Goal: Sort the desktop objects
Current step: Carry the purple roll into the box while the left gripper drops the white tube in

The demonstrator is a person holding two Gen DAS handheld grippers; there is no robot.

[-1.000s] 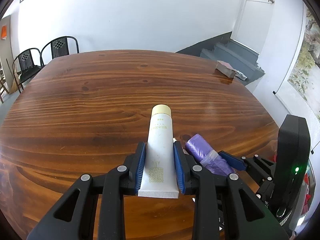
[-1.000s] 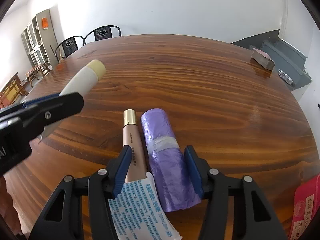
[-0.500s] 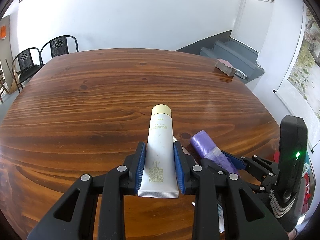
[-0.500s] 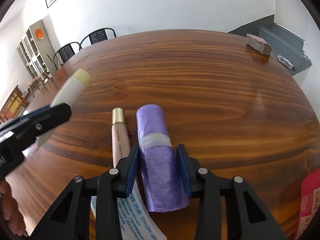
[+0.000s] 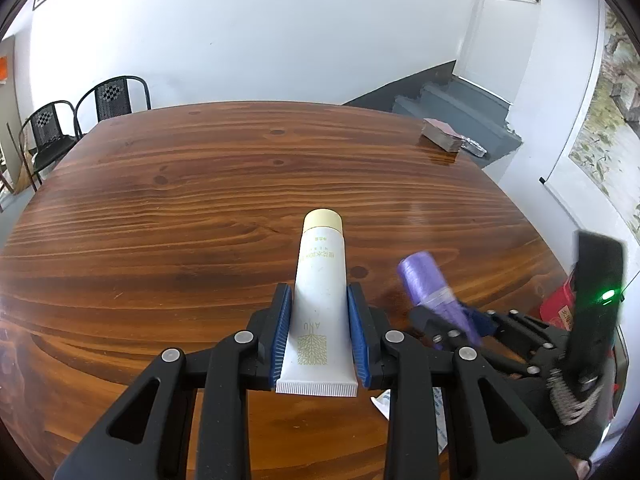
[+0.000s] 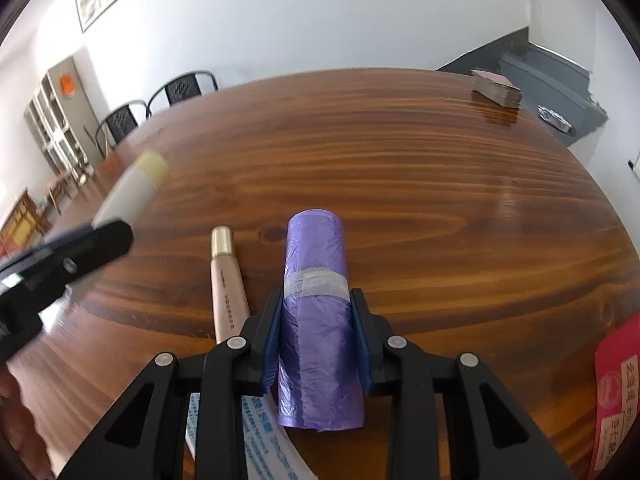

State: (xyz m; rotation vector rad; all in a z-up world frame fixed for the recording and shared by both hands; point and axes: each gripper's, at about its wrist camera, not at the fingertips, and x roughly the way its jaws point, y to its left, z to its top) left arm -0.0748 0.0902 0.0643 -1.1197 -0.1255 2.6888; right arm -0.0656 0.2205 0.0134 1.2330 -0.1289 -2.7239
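My left gripper (image 5: 318, 300) is shut on a white tube with a cream cap (image 5: 320, 280) and holds it above the wooden table (image 5: 200, 200). My right gripper (image 6: 316, 304) is shut on a purple roll of bags (image 6: 316, 320), lifted off the table; the roll also shows in the left wrist view (image 5: 430, 280). A pink tube with a gold cap (image 6: 226, 280) lies on the table just left of the roll. The white tube appears blurred at the left of the right wrist view (image 6: 132, 188).
A white and blue packet (image 6: 260, 432) lies under my right gripper. A red packet (image 6: 616, 392) is at the right edge. A stack of cards (image 6: 496, 88) and a foil item (image 6: 554, 118) sit at the far right. Black chairs (image 5: 80, 120) stand behind the table.
My right gripper has closed on the purple roll and lifted it off the table. My left gripper still holds the white tube and has risen a little.
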